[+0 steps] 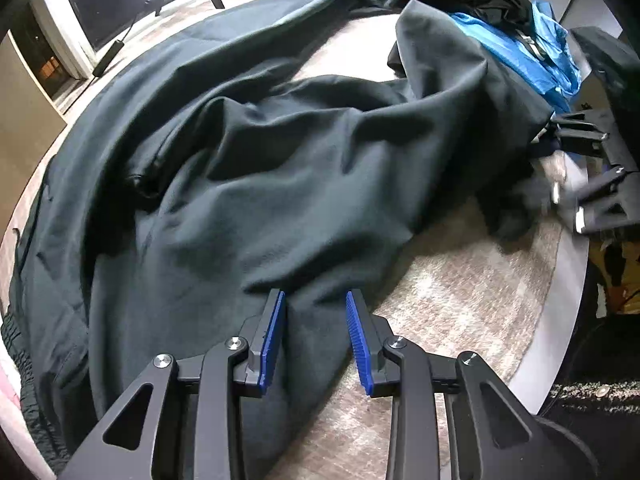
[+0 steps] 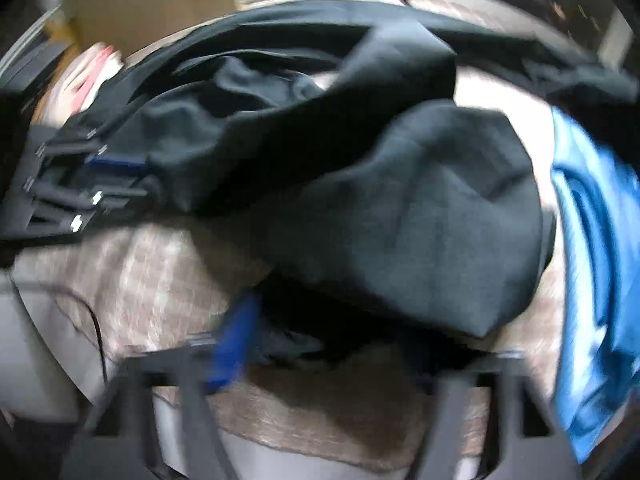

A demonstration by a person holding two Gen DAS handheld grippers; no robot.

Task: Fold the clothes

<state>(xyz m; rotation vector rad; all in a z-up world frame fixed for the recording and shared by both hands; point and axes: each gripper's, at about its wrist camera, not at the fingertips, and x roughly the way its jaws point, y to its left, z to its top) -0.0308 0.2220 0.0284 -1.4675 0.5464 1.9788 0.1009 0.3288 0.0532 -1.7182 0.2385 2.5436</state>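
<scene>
My left jaws [image 1: 316, 336] stand spread around a soft, rumpled dark trouser [image 1: 280, 168] fold; right jaws [image 2: 320, 360], blurred, pressed together.

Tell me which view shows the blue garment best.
The right wrist view: the blue garment fills its right side, blurred, lying beside the dark trousers. The left wrist view shows it sharper but only as a small patch at the far end, partly hidden by dark clothes.

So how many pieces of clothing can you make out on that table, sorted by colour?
Dark grey-green, spread out: 1, the dark garment
Bright blue: 1, the blue garment
Black, heaped at the far end: 1, the black heap, number of pieces unclear
Total: at least 3
</scene>
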